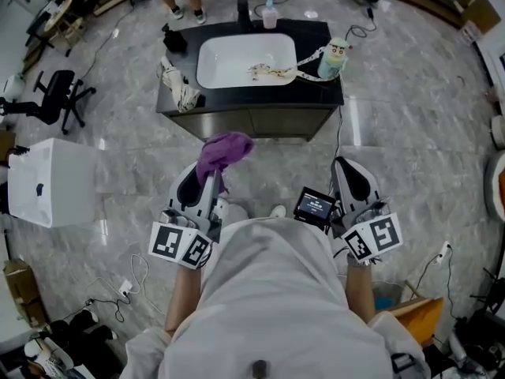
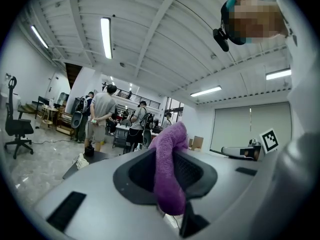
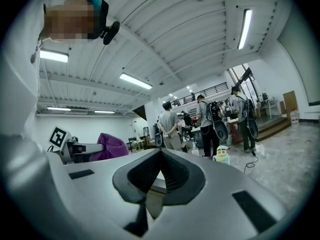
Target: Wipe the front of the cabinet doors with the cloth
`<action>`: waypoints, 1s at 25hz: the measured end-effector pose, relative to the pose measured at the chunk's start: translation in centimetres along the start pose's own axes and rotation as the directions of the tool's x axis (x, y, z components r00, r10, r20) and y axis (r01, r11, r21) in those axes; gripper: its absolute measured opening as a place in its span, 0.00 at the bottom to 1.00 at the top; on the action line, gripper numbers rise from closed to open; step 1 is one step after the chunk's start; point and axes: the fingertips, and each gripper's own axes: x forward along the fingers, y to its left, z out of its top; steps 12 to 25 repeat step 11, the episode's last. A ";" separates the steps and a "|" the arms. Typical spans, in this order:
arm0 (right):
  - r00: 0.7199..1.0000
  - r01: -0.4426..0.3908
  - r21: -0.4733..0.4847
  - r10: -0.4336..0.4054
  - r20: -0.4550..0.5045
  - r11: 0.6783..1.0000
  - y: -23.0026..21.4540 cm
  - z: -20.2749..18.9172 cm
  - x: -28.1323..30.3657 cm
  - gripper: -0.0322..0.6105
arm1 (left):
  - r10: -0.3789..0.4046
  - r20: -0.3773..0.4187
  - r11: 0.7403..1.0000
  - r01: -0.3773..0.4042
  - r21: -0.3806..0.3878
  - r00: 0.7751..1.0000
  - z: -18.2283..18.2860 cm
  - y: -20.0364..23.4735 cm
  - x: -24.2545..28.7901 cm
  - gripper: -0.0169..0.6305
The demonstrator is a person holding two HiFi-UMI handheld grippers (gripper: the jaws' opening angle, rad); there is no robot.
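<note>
The left claw [image 1: 207, 184] is clenched on the purple cloth [image 2: 167, 169]. One end hangs down between its jaws and the rest is bunched in a loose lump just past the tips. The right claw [image 3: 160, 156] is off to that claw's right at about the same height, its jaws pressed together on nothing. The cabinet doors [image 1: 252, 123] lie ahead of and below both claws, well apart from them, under the black counter [image 1: 319, 93] with its white basin [image 1: 246, 60]. With the cloth gripped but nowhere near the wood, this could be the carry toward the doors or the draw-back after a pass, and the pictures do not settle which. Either way, the grip matters most: only a narrow fold is pinched, so the clench should be firm enough that the lump cannot slide out. In any stroke on the doors, the soft lump ahead of the tips should meet the panel, not the hard jaws. The claw should be held low and roughly square to the door face, since the doors sit under the counter's overhang. The empty right claw is best held off to the side, clear of the cloth's path.
</note>
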 end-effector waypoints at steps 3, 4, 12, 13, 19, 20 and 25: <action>1.000 -0.010 0.010 0.010 -0.004 1.000 0.1 -0.3 0.2 0.09 | 0.009 0.003 1.000 -0.009 0.003 1.000 0.1 -0.1 -0.1 0.16; 1.000 -0.015 0.012 0.015 -0.005 1.000 0.3 -0.4 0.3 0.09 | 0.011 0.002 1.000 -0.011 0.005 1.000 0.2 -0.1 -0.1 0.16; 1.000 -0.023 0.018 0.023 -0.007 1.000 0.5 -0.8 0.3 0.09 | 0.026 0.004 1.000 -0.026 -0.006 1.000 -0.2 0.1 -0.3 0.16; 1.000 -0.023 0.018 0.023 -0.007 1.000 0.5 -0.8 0.3 0.09 | 0.026 0.004 1.000 -0.026 -0.006 1.000 -0.2 0.1 -0.3 0.16; 1.000 -0.023 0.018 0.023 -0.007 1.000 0.5 -0.8 0.3 0.09 | 0.026 0.004 1.000 -0.026 -0.006 1.000 -0.2 0.1 -0.3 0.16; 1.000 -0.023 0.018 0.023 -0.007 1.000 0.5 -0.8 0.3 0.09 | 0.026 0.004 1.000 -0.026 -0.006 1.000 -0.2 0.1 -0.3 0.16; 1.000 -0.023 0.018 0.023 -0.007 1.000 0.5 -0.8 0.3 0.09 | 0.026 0.004 1.000 -0.026 -0.006 1.000 -0.2 0.1 -0.3 0.16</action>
